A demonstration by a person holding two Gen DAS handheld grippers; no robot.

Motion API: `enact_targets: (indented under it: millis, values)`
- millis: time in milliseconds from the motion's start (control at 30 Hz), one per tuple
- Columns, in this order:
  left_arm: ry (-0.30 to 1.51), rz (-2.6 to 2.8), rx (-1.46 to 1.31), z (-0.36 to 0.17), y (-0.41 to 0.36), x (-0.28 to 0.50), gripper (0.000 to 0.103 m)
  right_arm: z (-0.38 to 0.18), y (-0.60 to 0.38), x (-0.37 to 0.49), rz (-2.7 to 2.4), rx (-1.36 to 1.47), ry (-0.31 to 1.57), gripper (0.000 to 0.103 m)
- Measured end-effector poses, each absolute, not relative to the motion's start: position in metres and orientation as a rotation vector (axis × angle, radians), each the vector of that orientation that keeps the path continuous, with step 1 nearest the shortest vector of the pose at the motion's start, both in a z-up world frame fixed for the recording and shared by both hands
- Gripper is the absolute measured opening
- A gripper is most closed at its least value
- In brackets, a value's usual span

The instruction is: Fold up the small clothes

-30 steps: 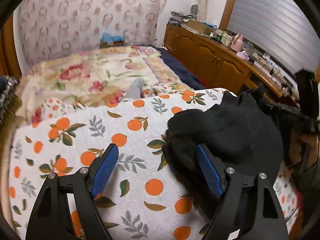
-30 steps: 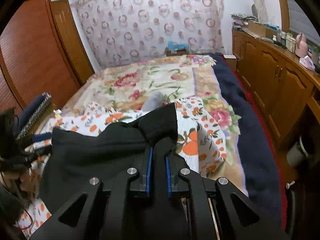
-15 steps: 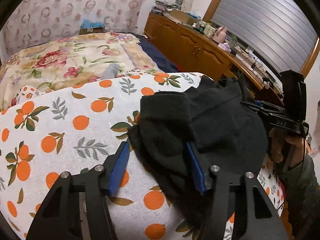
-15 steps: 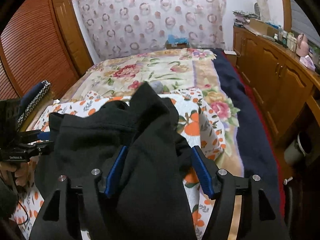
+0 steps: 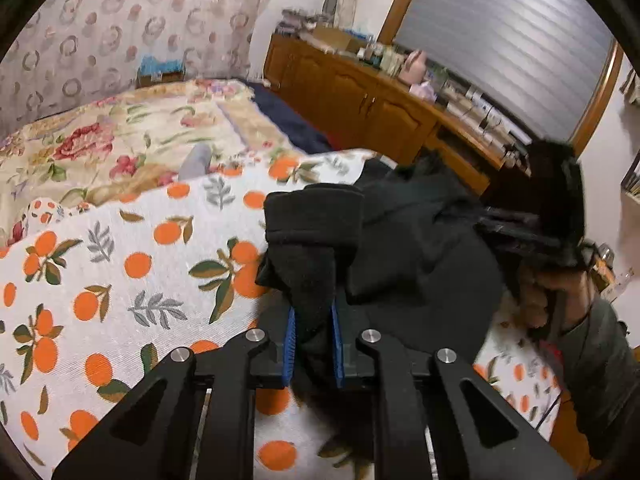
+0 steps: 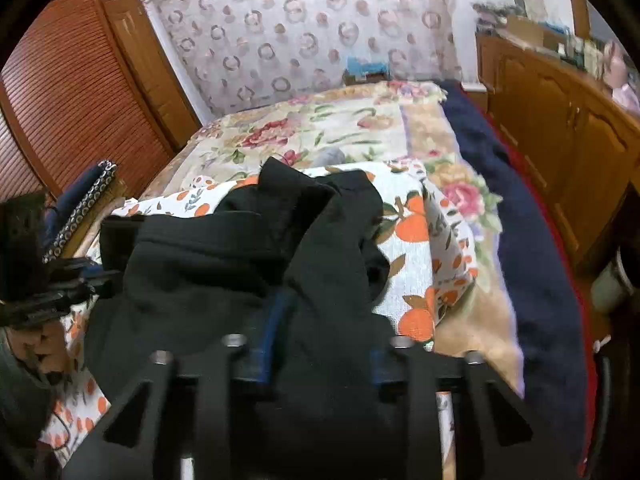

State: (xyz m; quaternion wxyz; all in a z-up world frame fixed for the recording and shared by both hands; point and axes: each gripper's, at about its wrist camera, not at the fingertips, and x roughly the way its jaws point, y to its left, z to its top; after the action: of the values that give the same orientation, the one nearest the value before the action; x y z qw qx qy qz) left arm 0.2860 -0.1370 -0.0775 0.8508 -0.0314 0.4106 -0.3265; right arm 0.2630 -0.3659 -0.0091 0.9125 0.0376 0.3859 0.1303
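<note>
A black garment (image 5: 420,248) lies crumpled on an orange-print cloth (image 5: 120,280) spread over the bed. My left gripper (image 5: 312,344) is closing, and its blue pads pinch a fold at the garment's left edge. In the right wrist view the same garment (image 6: 200,264) is heaped over my right gripper (image 6: 324,344). Its jaws are closing too, and a thick bunch of black fabric fills the gap from pad to pad. The right gripper (image 5: 532,236) shows blurred at the far right of the left wrist view, held by a hand (image 5: 560,300). The left gripper (image 6: 40,280) sits at the left edge.
A floral bedspread (image 5: 100,140) with a small grey thing (image 5: 196,160) lies beyond the orange-print cloth (image 6: 416,240). A navy blanket (image 6: 532,260) borders the bed on the right. Past it runs a cluttered wooden cabinet (image 5: 360,92). Louvred wooden doors (image 6: 60,100) stand on the left.
The left jaws came from wide open to pinched on a garment fold, and the view swung right. The right jaws released a thin fold, opened, and now narrow around a thicker bunch.
</note>
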Motion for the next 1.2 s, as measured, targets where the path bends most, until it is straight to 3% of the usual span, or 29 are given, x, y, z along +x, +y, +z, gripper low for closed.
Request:
enact_targets:
  millis: [333,633,967,1200]
  values:
    - [0.653,-0.702,-0.118,-0.005,-0.103,0.236,0.015,0.051,-0.339,0.221,0.245,-0.033,0.592,0.019]
    - [0.503,-0.515,-0.202,0.042,0.018,0.195,0.015,0.111,-0.239,0.228,0.429,-0.172,0.47,0.019]
    - [0.396,-0.224,-0.264,0.051,0.158,0.155,0.015,0.128,-0.068,0.283,0.7,-0.279,0.389,0.019]
    - [0.447,-0.081,-0.373,0.007,0.215,0.161,0.015,0.127,0.041,0.378,0.822,-0.347,0.379,0.019]
